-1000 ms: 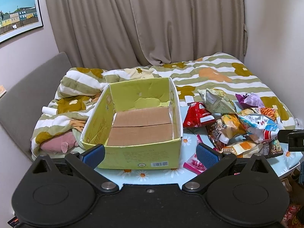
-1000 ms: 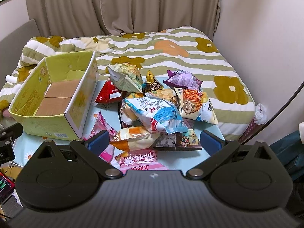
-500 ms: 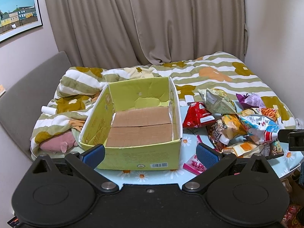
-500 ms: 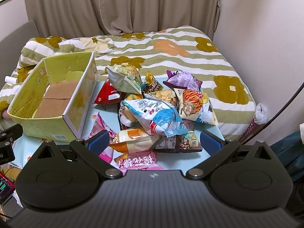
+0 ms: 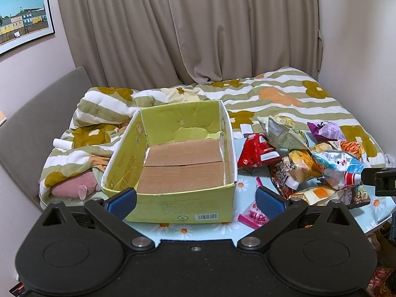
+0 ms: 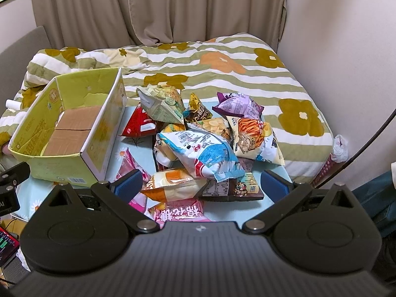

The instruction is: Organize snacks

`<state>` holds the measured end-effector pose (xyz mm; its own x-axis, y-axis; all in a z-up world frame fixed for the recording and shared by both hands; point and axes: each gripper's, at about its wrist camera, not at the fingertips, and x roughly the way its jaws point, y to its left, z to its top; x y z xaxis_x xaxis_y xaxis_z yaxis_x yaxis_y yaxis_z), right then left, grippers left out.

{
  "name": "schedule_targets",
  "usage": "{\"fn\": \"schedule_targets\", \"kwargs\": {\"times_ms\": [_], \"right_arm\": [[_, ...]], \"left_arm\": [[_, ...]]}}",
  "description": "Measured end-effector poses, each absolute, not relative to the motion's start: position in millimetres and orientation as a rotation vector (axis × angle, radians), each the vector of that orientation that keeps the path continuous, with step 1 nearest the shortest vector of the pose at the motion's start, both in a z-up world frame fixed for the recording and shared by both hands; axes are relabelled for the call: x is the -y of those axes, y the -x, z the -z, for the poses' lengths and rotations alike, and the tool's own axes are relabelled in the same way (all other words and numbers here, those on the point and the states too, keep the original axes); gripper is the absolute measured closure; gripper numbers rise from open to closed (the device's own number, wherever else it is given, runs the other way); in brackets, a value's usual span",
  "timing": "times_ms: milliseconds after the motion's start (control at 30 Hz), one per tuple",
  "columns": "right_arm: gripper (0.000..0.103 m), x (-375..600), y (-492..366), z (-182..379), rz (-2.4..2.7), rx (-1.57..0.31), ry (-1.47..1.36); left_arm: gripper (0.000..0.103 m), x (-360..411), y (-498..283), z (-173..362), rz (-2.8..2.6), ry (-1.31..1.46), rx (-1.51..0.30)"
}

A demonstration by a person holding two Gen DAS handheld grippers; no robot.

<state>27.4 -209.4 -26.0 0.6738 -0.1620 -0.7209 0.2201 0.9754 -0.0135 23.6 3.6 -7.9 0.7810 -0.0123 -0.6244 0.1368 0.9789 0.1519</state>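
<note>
An open yellow-green cardboard box (image 5: 173,212) stands on a small floral table (image 5: 188,230), with only its brown bottom flaps inside; it also shows in the right wrist view (image 6: 104,126). A pile of snack bags lies to its right: a red bag (image 5: 257,151), a blue-white bag (image 6: 203,156), an orange bag (image 6: 173,185), a purple bag (image 6: 237,104) and a pink bag (image 6: 178,215). My left gripper (image 5: 195,200) is open and empty in front of the box. My right gripper (image 6: 201,185) is open and empty, hovering near the front of the pile.
A bed with a green-striped flowered quilt (image 6: 222,59) lies behind the table. A pink plush (image 5: 71,188) lies left of the box. Curtains (image 5: 188,24) and walls close the back and right. A black cable (image 6: 366,146) hangs at the right.
Both grippers have shifted slightly, so the box and the snacks sit a little differently in view. Neither gripper has opened, shut or touched anything.
</note>
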Motion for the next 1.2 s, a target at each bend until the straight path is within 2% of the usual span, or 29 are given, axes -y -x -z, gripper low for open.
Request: {"fn": "schedule_targets", "kwargs": {"times_ms": [900,1200], "right_arm": [[0.0,218.3,-34.5,25.5,0.244,-0.813,-0.093],[0.0,252.6,-36.4,34.0,0.319,-0.8,-0.097]], "left_arm": [[0.0,-1.2,-34.7,6.0,0.116,-0.193,-0.698],[0.0,29.4,-58.5,17.3,0.283,-0.195,-0.715]]}}
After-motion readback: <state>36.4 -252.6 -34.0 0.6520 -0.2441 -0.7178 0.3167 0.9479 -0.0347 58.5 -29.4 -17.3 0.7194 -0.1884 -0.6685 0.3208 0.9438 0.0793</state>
